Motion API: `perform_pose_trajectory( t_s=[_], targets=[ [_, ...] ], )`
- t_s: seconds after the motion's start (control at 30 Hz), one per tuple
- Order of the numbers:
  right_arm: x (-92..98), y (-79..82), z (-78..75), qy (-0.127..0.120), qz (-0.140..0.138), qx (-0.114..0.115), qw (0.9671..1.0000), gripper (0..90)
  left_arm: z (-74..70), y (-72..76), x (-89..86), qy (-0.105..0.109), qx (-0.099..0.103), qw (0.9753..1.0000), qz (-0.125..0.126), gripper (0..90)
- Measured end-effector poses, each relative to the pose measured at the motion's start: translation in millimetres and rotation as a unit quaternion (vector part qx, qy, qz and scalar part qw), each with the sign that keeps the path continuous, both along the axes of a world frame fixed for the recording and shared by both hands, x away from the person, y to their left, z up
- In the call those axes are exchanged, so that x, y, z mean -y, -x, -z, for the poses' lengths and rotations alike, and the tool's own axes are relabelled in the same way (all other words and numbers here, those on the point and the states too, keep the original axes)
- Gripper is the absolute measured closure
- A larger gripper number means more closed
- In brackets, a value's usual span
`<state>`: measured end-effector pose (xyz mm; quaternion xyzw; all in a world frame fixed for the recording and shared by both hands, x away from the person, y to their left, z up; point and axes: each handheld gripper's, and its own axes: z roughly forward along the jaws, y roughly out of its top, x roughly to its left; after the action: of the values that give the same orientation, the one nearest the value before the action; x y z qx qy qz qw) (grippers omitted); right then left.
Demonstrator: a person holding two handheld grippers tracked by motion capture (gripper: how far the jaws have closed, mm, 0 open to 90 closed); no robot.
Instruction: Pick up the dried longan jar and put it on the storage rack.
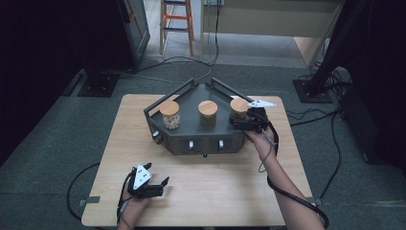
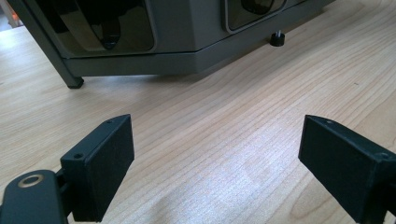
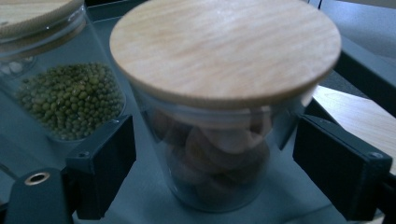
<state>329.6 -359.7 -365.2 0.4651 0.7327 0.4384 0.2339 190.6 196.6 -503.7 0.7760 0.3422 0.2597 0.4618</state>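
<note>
Right gripper view, grasp entry: right gripper (image 3: 215, 154) — jaws wide apart, straddling the jar (image 3: 219, 154) of brown nuts at frame centre, neither pad touching glass. Advice: close level below the wooden lid (image 3: 224, 46), squeeze gently, lift straight. Bean jar (image 3: 70, 98) upper left, just beside. Grey tray (image 1: 191, 132) beneath. Left gripper (image 1: 149, 184) — spread, empty, lower left of high view.

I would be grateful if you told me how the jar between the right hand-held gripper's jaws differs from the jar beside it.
The right jar holds large brownish pieces; the middle jar holds small green beans. The right jar stands between the open jaws of the right hand-held gripper; the middle jar stands apart, outside them. Both are clear glass with round wooden lids, upright on the grey tray.
</note>
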Motion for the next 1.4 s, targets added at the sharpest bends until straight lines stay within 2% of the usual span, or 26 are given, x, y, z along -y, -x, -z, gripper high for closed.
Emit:
perform_pose_trajectory(
  t_s=[0.2,0.63,0.9,1.4],
  targets=[
    [3.0,6.6,4.0,-0.004,-0.002,0.004,1.0,13.0,0.3,0.2,-0.3,0.001,0.001,1.0,0.0,10.4],
    [6.1,21.4,5.7,0.01,-0.006,0.015,0.9998,13.1,0.6,0.6,0.9,-0.002,0.003,1.0,0.002,10.4],
    [9.2,28.9,8.0,0.007,-0.006,0.023,0.9997,13.1,0.0,0.4,1.5,-0.004,0.002,1.0,0.002,10.4],
    [11.2,45.6,10.4,0.0,-0.022,0.035,0.9992,13.2,0.2,0.2,0.9,-0.002,0.002,1.0,0.002,10.4]
  ],
)
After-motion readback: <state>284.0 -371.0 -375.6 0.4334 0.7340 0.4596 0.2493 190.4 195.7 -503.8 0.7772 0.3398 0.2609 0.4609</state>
